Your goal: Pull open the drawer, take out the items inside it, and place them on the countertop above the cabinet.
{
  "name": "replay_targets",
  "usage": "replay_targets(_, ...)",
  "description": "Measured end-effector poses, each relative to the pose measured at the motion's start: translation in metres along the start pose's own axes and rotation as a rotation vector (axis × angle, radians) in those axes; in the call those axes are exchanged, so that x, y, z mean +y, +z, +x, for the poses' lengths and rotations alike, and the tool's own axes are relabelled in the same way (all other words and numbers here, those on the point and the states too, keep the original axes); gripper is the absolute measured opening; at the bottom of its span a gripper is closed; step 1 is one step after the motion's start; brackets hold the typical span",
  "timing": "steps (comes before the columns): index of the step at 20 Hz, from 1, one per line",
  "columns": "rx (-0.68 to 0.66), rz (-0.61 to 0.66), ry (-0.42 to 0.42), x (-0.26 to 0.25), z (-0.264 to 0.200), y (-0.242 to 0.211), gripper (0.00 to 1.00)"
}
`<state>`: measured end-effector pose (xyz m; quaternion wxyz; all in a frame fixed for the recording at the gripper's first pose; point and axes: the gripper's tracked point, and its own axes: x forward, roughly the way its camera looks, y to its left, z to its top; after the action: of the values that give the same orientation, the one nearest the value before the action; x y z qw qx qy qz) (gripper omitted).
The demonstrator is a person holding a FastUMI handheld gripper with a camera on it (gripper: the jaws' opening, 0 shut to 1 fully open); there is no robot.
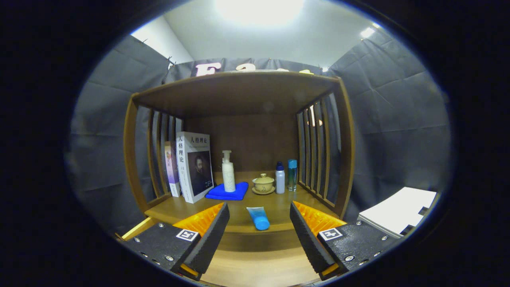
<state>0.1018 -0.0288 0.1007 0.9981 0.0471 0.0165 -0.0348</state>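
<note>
With its two fingers spread wide and nothing between them, the gripper (259,223) is released and points at the open front of a wooden cabinet (137,159). A blue tube (258,217) lies on the countertop (275,205) near its front edge, in line with the gap between the fingers and just ahead of them, untouched by either.

Further back on the same surface:
- Two books (193,165) stand upright at the left, against the slatted side.
- A white pump bottle (228,172) stands on a folded blue cloth (227,192).
- A lidded tea cup (263,183) sits on its saucer, right of the cloth.
- A white bottle with a dark cap (280,177) and a blue bottle (292,174) stand side by side near the right slats.

Below the countertop edge a light wooden surface (259,267) extends between the fingers; it may be the drawer, but the view does not settle this. A white board (402,209) lies to the right of the cabinet.
</note>
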Motion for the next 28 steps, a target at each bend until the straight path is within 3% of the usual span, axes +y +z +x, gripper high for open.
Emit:
replay_targets(7, -0.003, -0.032, -0.022, 0.001, -0.064, -0.021, 0.94)
replay_targets(16, 0.059, -0.016, 0.059, 0.04, -0.131, -0.076, 0.94)
replay_targets(28, 0.208, -0.048, 0.094, 0.044, -0.148, -0.147, 0.94)
